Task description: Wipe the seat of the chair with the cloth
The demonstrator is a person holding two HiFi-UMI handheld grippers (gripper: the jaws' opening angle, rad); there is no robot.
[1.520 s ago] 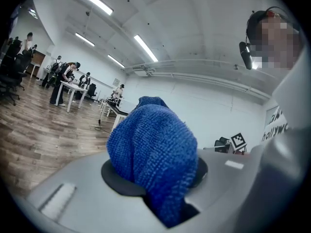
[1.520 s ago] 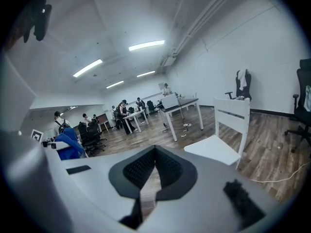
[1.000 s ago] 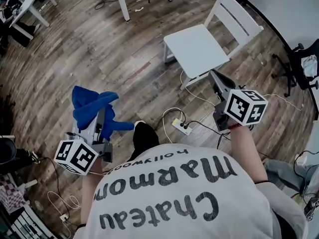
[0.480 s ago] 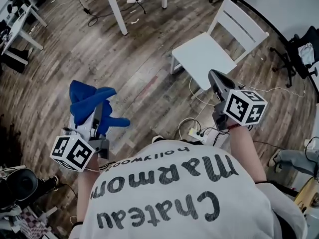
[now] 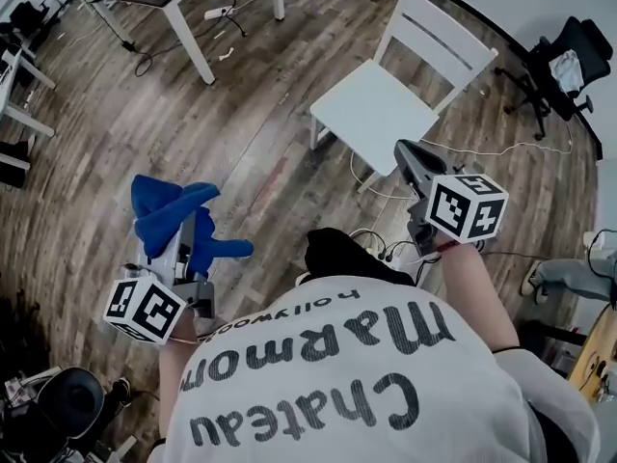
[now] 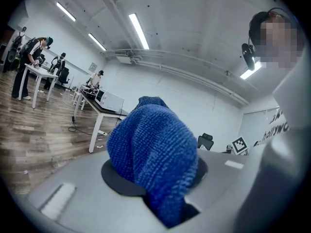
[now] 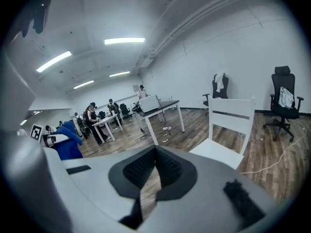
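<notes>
The white wooden chair [image 5: 378, 107] stands on the plank floor ahead of me, its seat bare; in the right gripper view the chair [image 7: 217, 148] sits to the right, beyond the jaws. My left gripper [image 5: 181, 222] is shut on a bunched blue cloth [image 5: 166, 210], held well to the left of the chair and apart from it. In the left gripper view the cloth [image 6: 151, 152] bulges up out of the left gripper [image 6: 156, 176] and hides the jaw tips. My right gripper [image 5: 409, 158] hovers just in front of the seat's near edge; the right gripper [image 7: 155, 155] is shut and holds nothing.
A white table's leg [image 5: 193, 52] stands at the far left of the chair. A power strip [image 5: 390, 251] with cables lies on the floor by my feet. A black office chair [image 5: 561, 58] is at the far right. People [image 6: 30, 64] work at desks far off.
I have stepped forward: the floor and table have slid through the view and a dark shoe now shows below the chair. Both grippers keep their pose; the cloth stays held.
</notes>
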